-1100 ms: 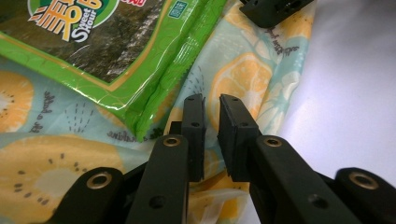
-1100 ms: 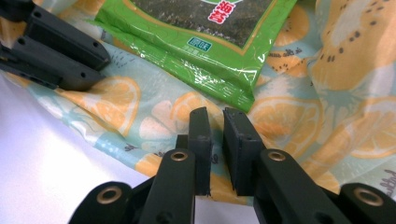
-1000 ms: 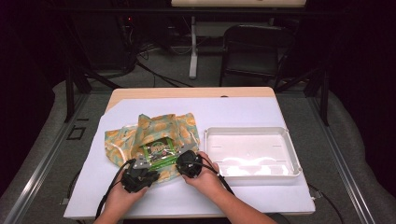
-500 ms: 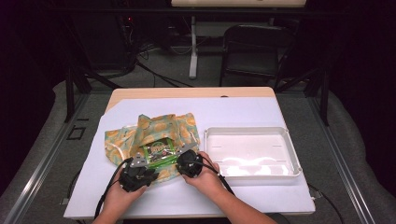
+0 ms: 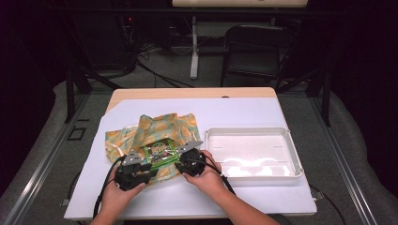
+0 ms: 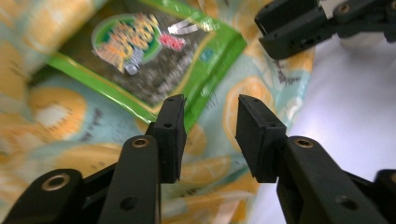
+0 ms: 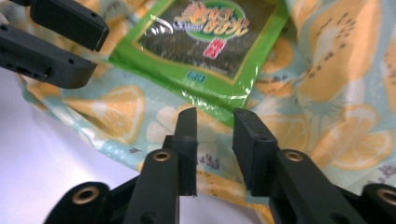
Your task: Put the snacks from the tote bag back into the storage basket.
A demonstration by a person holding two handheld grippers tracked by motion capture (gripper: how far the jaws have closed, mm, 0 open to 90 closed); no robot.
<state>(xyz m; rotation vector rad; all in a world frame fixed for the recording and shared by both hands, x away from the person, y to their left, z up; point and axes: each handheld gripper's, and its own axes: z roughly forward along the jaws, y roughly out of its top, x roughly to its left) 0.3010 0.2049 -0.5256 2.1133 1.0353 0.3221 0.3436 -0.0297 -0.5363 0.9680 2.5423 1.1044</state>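
Observation:
A green snack packet (image 5: 158,152) lies flat on a cloth printed with orange slices (image 5: 159,125) on the white-covered table. My left gripper (image 5: 140,164) sits at the cloth's near edge, left of the packet. My right gripper (image 5: 184,161) sits at the packet's right. In the left gripper view the left gripper (image 6: 210,121) is open over the cloth (image 6: 250,100), beside the packet's (image 6: 154,51) corner. In the right gripper view the right gripper (image 7: 215,135) is open just short of the packet's (image 7: 210,37) edge. Both pairs of jaws have just been opening, with nothing pinched between them.
A shallow white tray (image 5: 253,132) stands to the right of the cloth, close to the right hand. The bare table front lies under both forearms. Black chairs and stands are on the floor beyond the far edge.
Little differs in the high view: both hands stay at the cloth's near edge and the packet lies in the same spot.

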